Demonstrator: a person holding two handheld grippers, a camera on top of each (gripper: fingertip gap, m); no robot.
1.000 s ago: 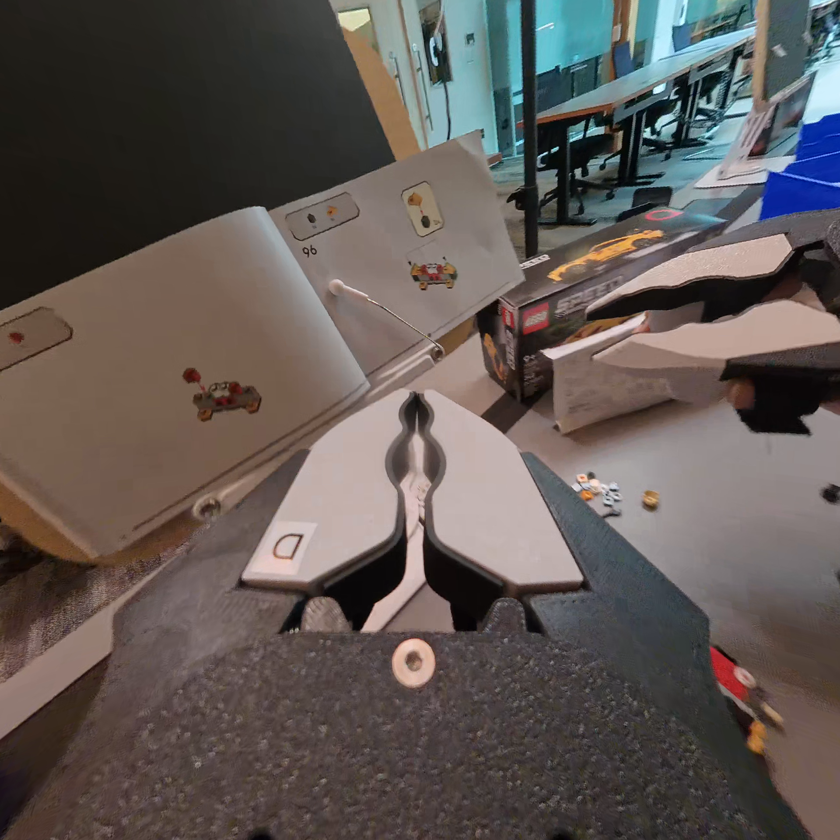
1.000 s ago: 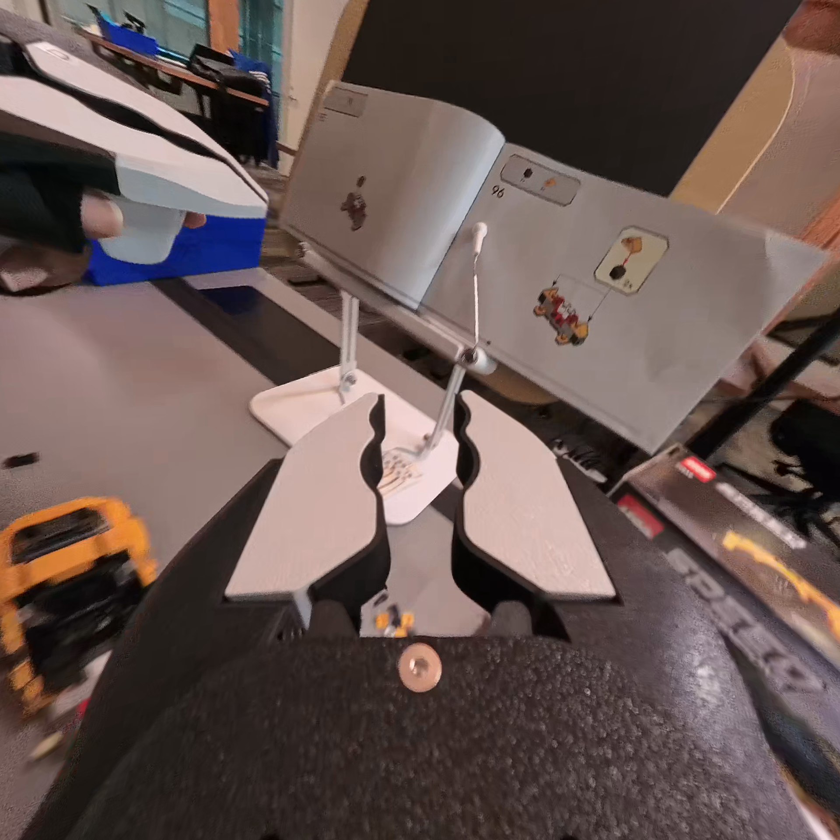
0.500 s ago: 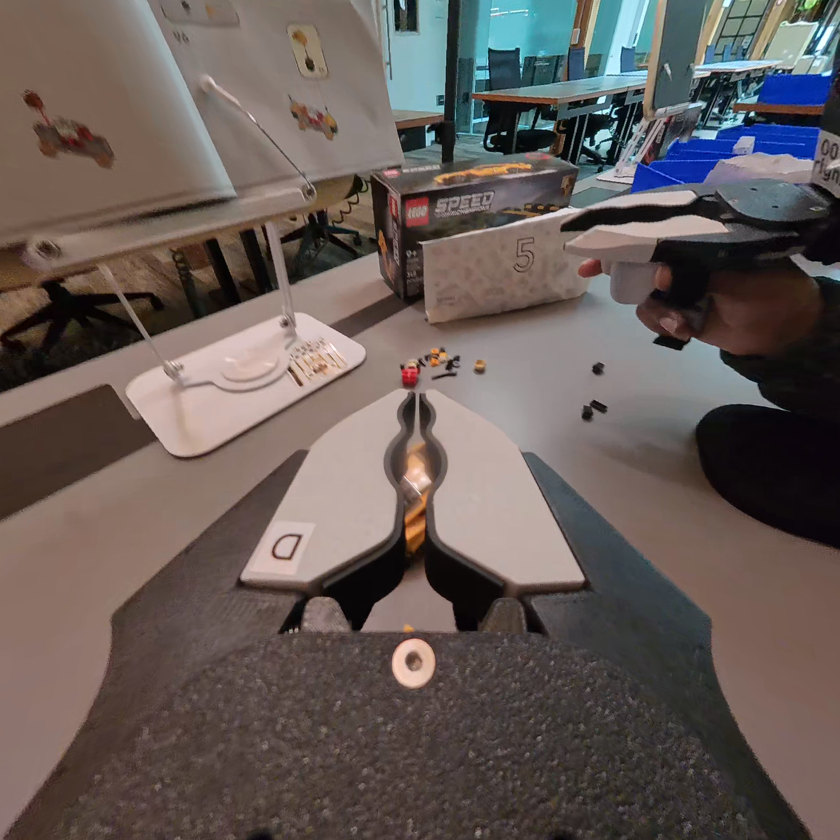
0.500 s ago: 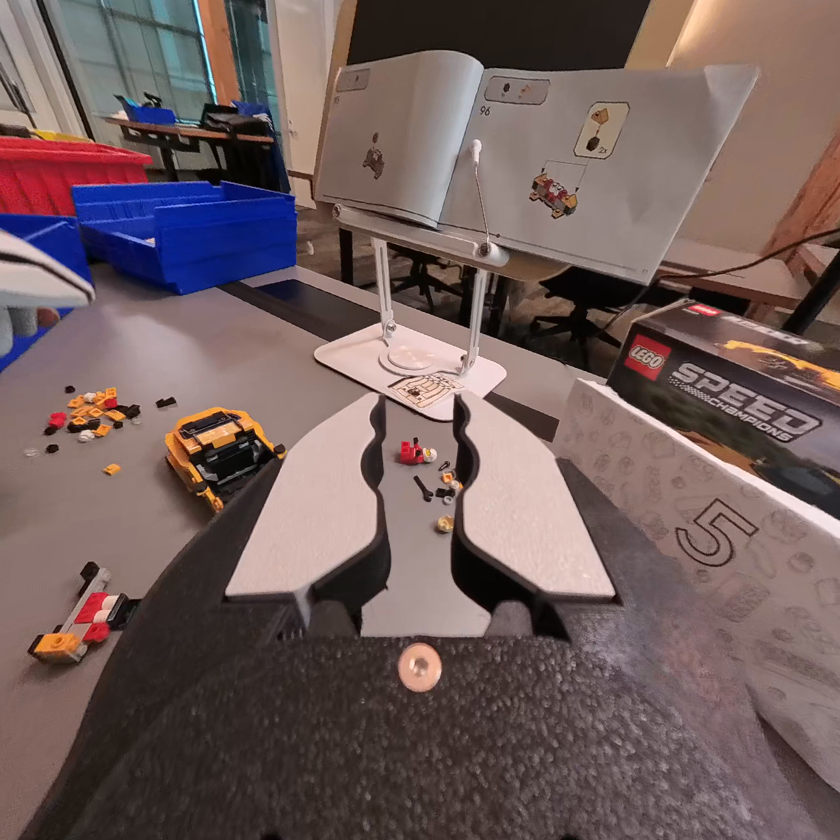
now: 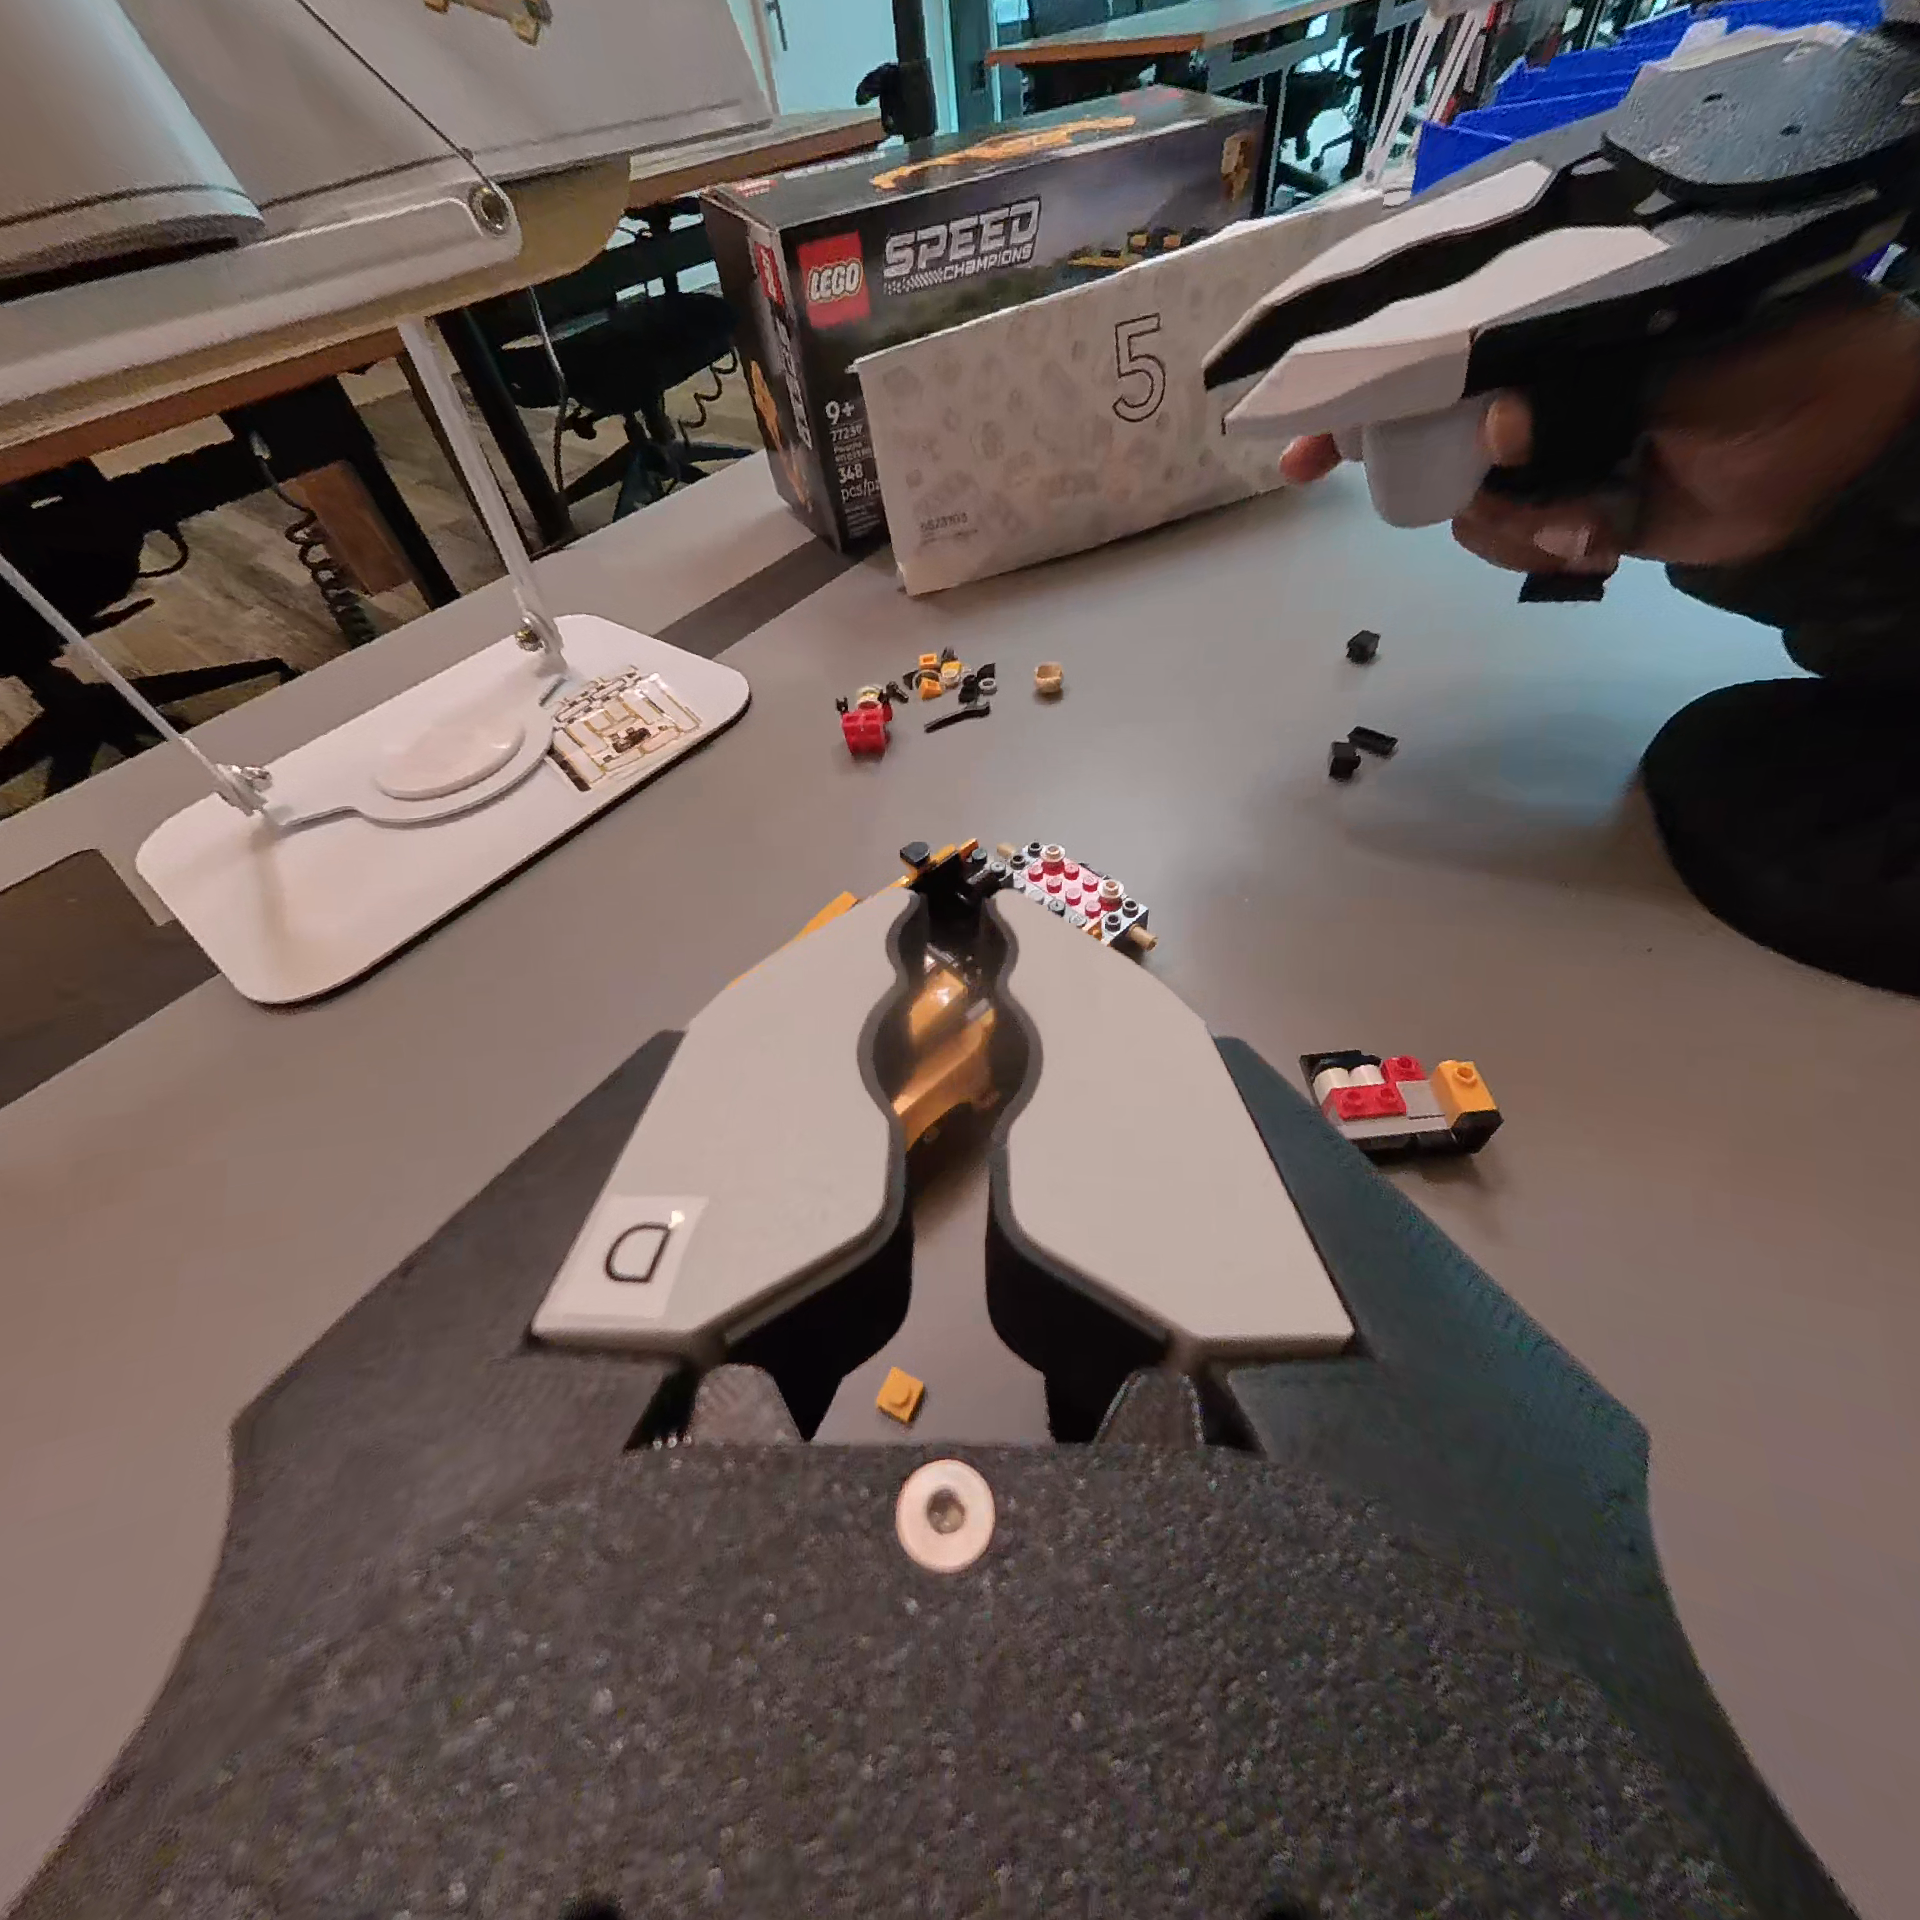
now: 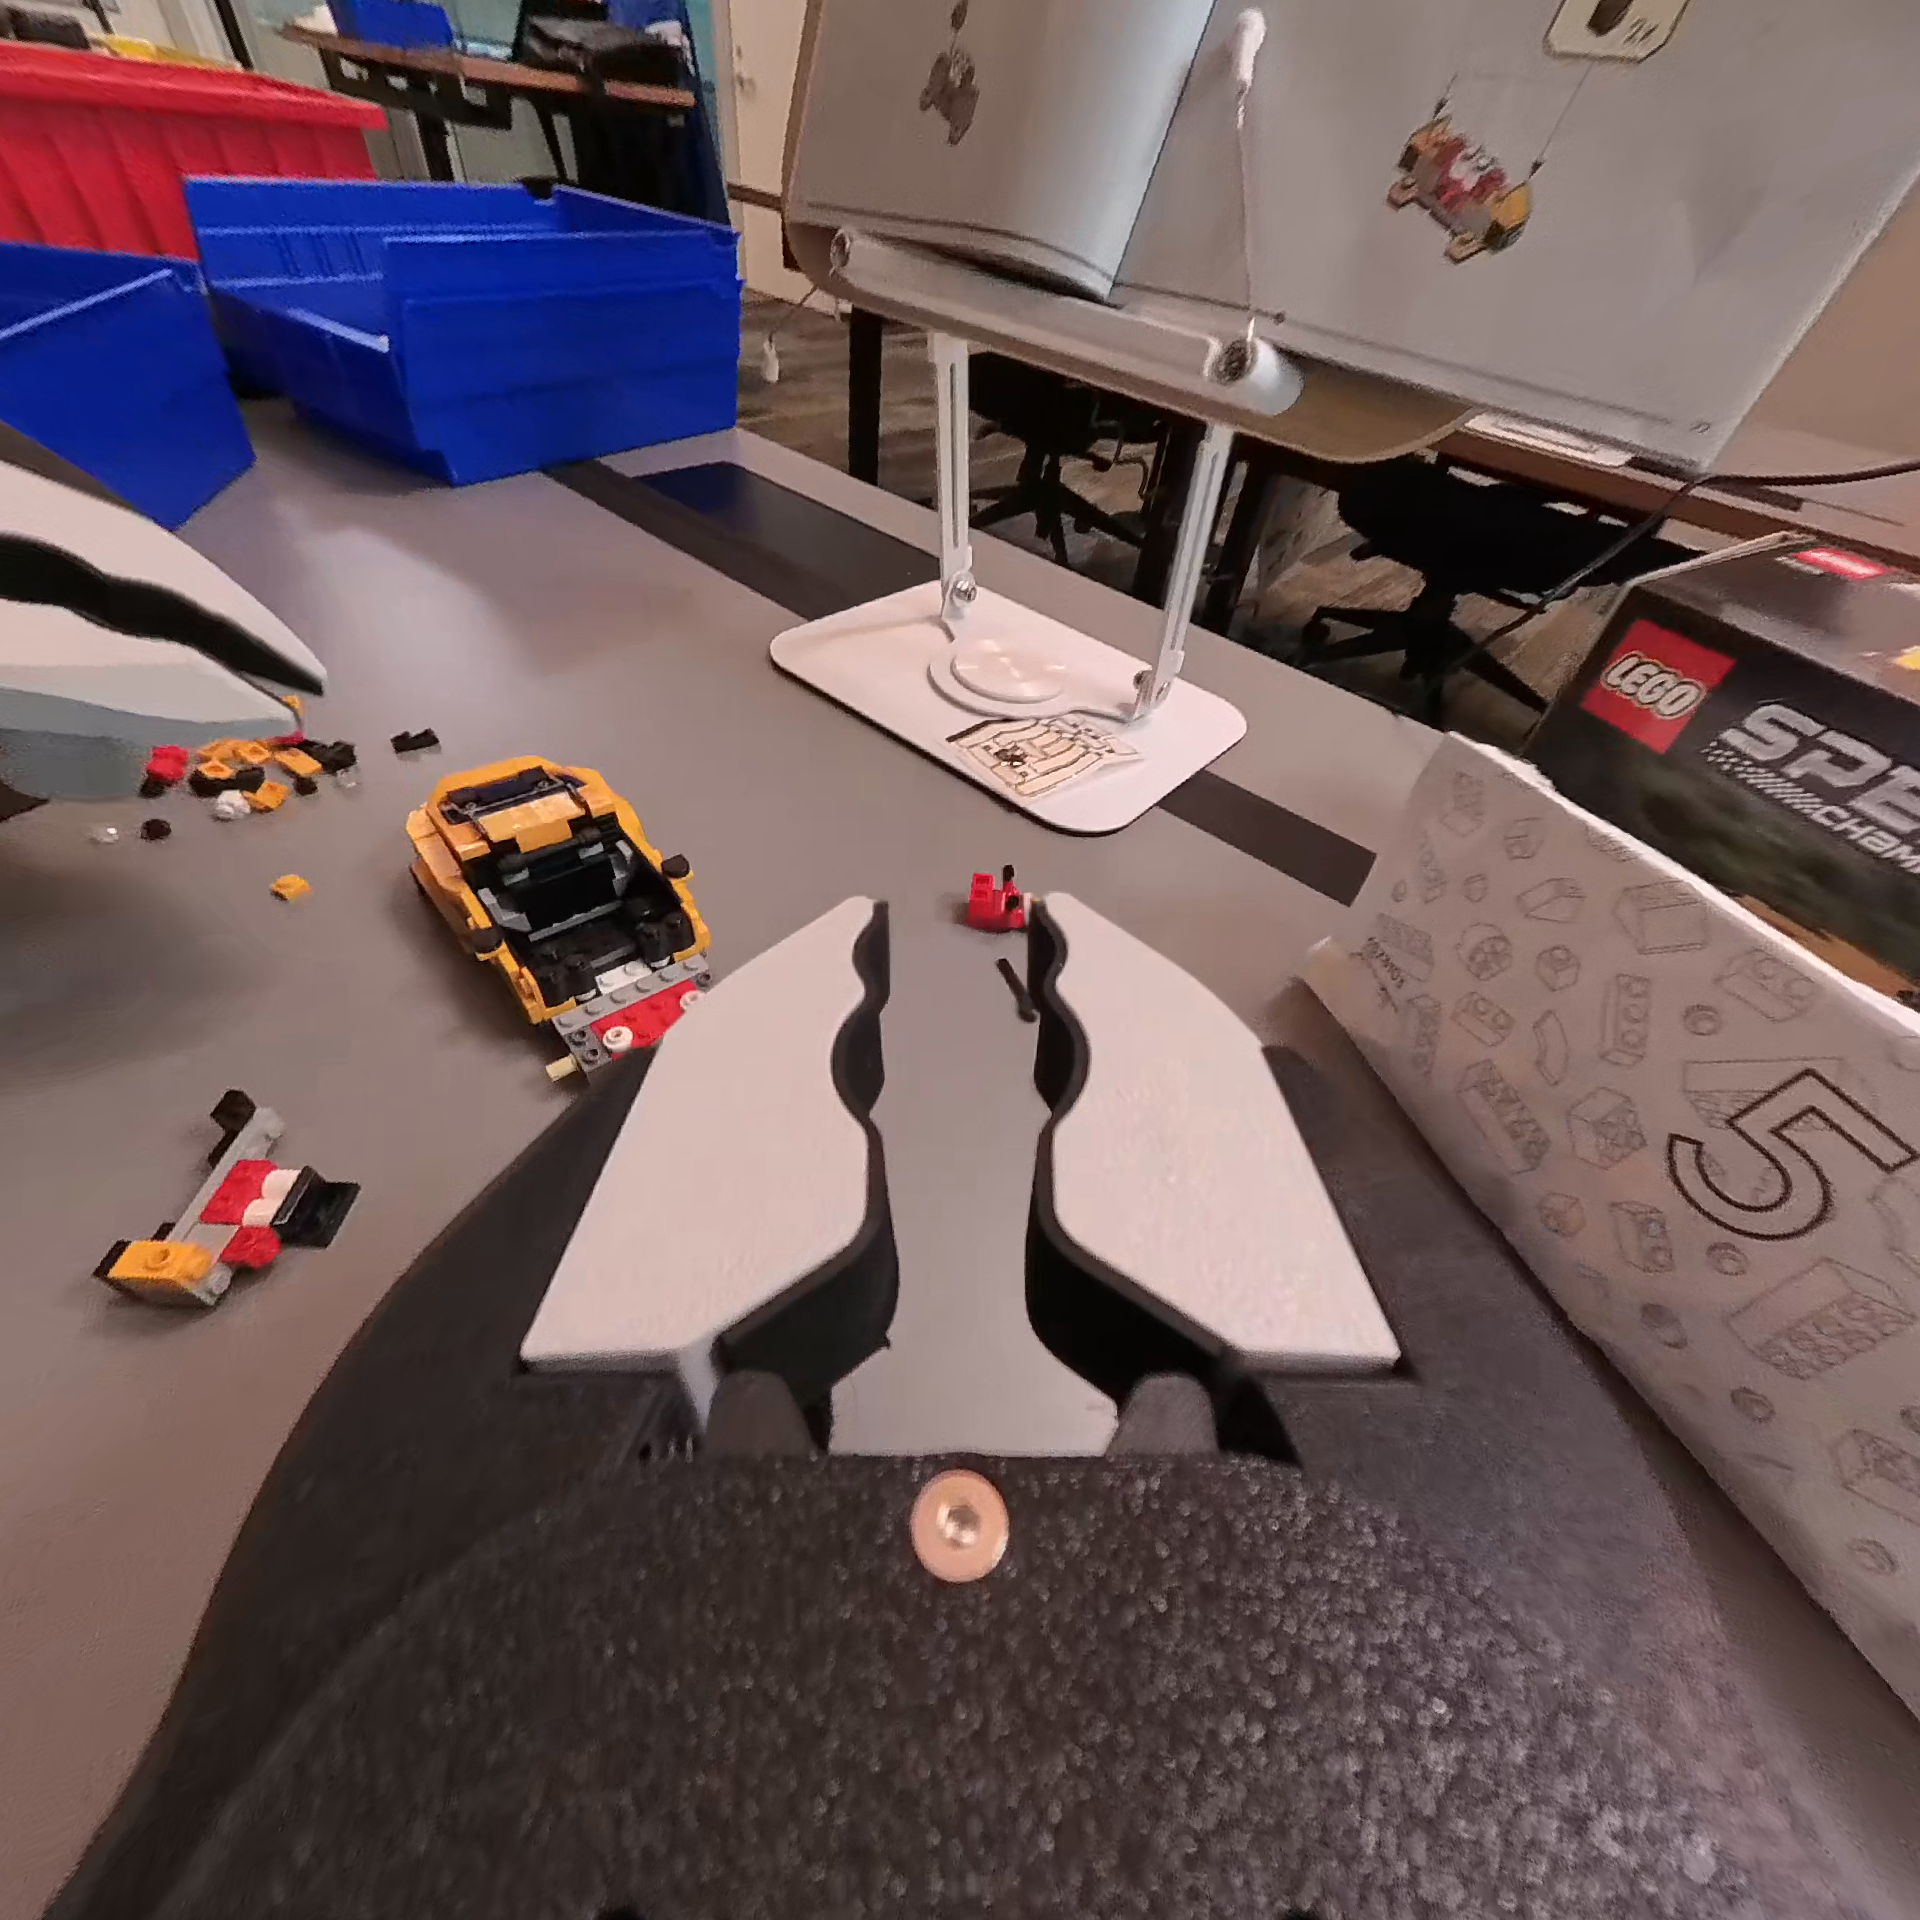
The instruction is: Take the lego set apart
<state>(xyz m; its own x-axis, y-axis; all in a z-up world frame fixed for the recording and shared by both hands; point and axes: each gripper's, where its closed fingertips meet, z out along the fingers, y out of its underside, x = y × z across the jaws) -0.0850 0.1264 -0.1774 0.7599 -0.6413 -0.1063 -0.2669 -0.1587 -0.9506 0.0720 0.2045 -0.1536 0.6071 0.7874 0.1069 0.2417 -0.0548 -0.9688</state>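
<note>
Yellow lego car [image 6: 556, 899] sits on the grey table [image 6: 468, 623], rear stripped, loose bricks around. Your left gripper [image 5: 951, 914] has its fingers nearly together above it, touching unclear. Your right gripper [image 6: 961, 914] is spread, empty. Printed box [image 5: 987, 270] and numbered bag [image 6: 1621, 1122] behind

Bright, even indoor light; soft shadows on the matte grey bench [image 5: 1195, 1351]. Strong wide-angle bending at the edges. Slight motion blur on the blue plastic bins [image 6: 468, 312] beyond the bench; no harsh glare.
</note>
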